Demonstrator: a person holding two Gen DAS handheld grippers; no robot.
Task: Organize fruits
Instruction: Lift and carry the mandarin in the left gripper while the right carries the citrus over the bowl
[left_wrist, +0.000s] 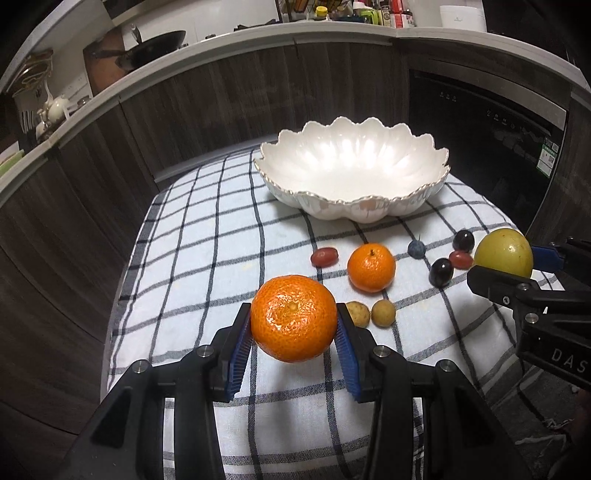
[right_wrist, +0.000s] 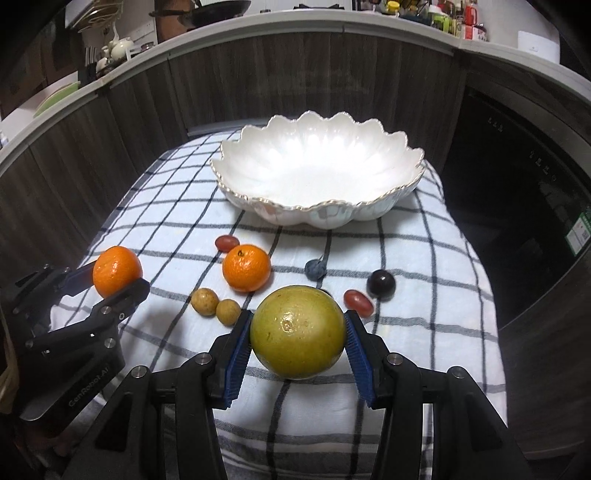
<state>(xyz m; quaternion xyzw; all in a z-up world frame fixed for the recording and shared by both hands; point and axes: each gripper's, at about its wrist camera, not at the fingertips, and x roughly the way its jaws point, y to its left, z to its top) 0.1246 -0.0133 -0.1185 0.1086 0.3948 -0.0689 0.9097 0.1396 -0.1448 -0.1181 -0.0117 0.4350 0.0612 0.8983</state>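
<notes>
Mandarin: clamped at its sides in my left gripper, above the checked cloth; soft-skinned, light. Green citrus: clamped in my right gripper; firmer, likely heavier.

White letters "DAS" stand on the black plastic body of the right gripper, cut off at the left wrist view's edge. "GenRobot.AI" runs along the black plastic body of the left gripper (slanted, in pale letters). The green sticker on the dark appliance door is too small to read.
</notes>
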